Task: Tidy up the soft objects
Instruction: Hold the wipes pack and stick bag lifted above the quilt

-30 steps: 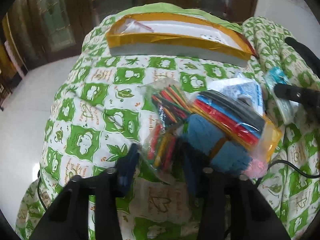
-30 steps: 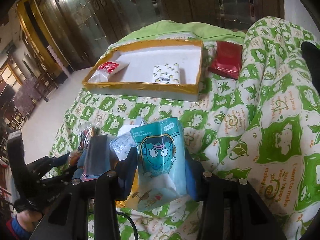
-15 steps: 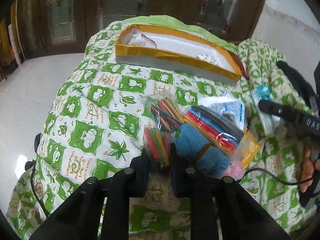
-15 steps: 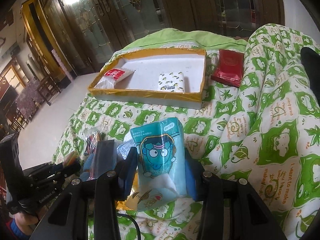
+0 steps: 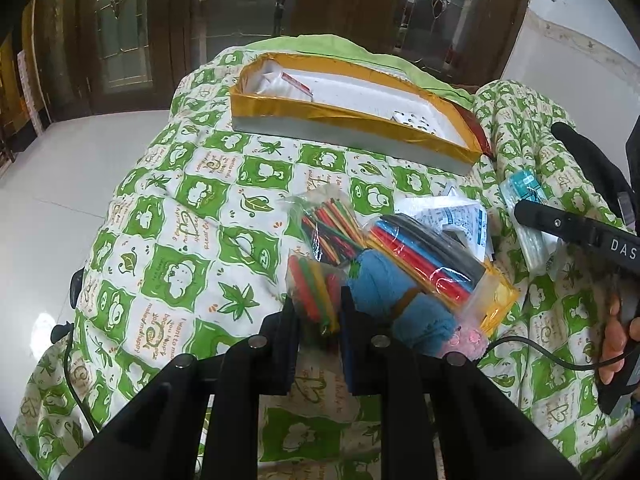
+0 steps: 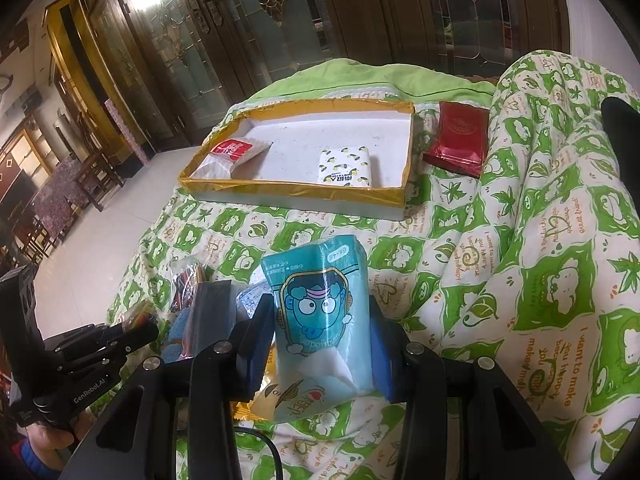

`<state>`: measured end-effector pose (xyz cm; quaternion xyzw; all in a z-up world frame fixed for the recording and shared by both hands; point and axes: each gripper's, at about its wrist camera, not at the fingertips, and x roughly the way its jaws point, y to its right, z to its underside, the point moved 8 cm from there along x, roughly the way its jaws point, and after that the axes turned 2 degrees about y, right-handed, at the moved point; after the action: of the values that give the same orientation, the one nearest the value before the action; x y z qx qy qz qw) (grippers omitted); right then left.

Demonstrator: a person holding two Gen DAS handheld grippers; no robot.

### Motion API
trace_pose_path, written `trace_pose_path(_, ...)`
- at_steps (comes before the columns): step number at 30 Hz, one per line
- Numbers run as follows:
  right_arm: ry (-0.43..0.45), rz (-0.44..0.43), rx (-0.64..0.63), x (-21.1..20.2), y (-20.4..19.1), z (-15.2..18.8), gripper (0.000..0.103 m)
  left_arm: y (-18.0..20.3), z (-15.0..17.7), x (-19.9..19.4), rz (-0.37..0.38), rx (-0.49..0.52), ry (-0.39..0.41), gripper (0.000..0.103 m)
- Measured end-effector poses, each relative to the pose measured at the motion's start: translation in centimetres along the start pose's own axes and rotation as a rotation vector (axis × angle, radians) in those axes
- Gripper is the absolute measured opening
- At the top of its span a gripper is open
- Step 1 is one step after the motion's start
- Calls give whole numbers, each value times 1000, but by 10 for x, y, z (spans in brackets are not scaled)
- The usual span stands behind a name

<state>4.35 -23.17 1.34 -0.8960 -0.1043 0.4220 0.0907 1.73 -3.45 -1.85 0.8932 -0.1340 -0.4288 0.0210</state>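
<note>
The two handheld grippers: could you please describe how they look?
Both the left gripper and the right gripper have matte black angular frames with silver bolts and dark blue fingers. White lettering marks their sides. A thin black cable trails over the quilt. A blue and red sleeve shows.

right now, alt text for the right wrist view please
The right tool grips a teal cartoon tissue pack above a green-and-white quilt. Beyond lies a gold-edged tray holding two packets, with a red packet beside it.

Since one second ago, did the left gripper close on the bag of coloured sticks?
Yes. The left gripper, then open around it, now pinches the bag of coloured sticks, beside the unmoved blue yarn.
</note>
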Motion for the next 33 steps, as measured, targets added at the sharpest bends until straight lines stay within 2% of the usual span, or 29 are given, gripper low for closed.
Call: trace_pose_path(33, 3, 8, 11, -1, 3, 0, 47, 0, -2, -5, 11, -9, 22, 17)
